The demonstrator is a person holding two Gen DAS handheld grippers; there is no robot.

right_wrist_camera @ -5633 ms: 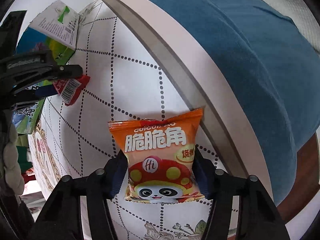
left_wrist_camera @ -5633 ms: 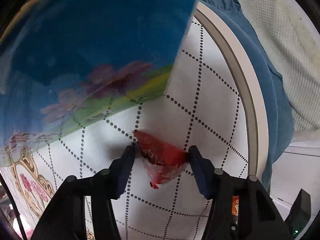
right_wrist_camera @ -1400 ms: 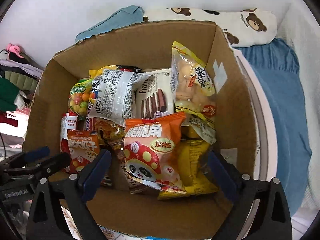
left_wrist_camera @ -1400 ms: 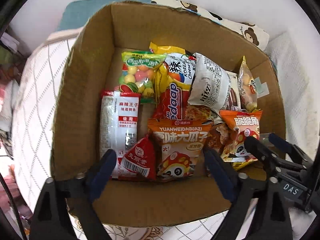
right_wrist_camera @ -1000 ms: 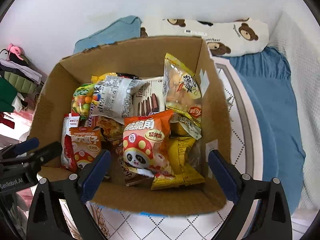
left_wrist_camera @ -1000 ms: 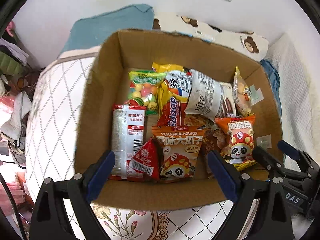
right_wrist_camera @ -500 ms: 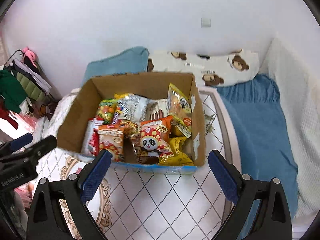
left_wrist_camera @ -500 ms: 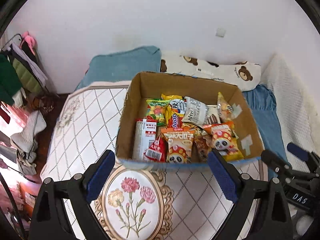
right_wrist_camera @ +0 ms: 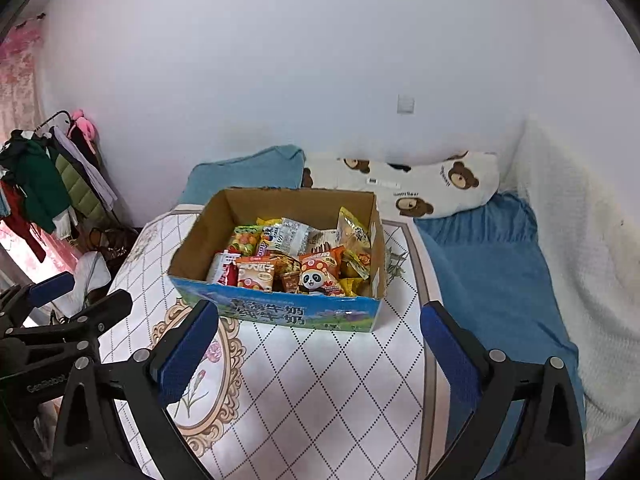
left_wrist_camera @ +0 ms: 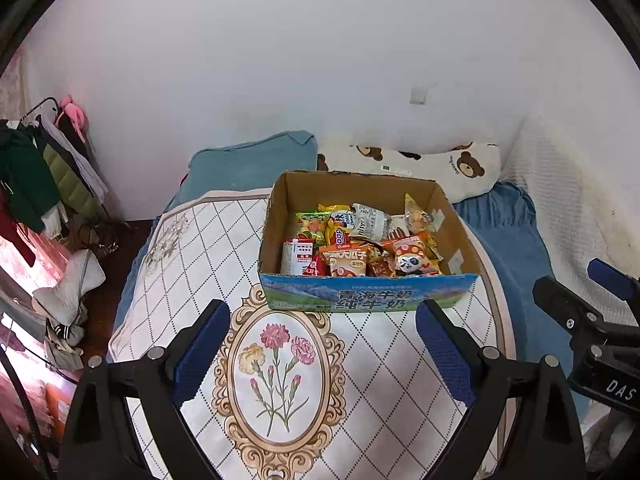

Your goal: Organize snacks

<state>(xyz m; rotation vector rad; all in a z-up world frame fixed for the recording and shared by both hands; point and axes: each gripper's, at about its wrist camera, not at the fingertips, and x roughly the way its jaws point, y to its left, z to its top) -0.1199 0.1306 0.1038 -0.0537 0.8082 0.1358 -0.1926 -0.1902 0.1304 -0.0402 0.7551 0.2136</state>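
While both tools hang well back from it, the box [left_wrist_camera: 368,298] of snacks [left_wrist_camera: 360,240] sits on the quilt [left_wrist_camera: 192,248], toward its far edge near the pillows [left_wrist_camera: 440,164]. Left gripper [left_wrist_camera: 322,346]: jaws spread wide, holding nothing. Right gripper [right_wrist_camera: 320,344]: likewise wide apart and bare. Box lies ahead of both, beyond the fingertips. Left view alone: whole flower medallion [left_wrist_camera: 280,376]. Right view alone: more of the blue sheet [right_wrist_camera: 492,272] beside the quilt's right edge.
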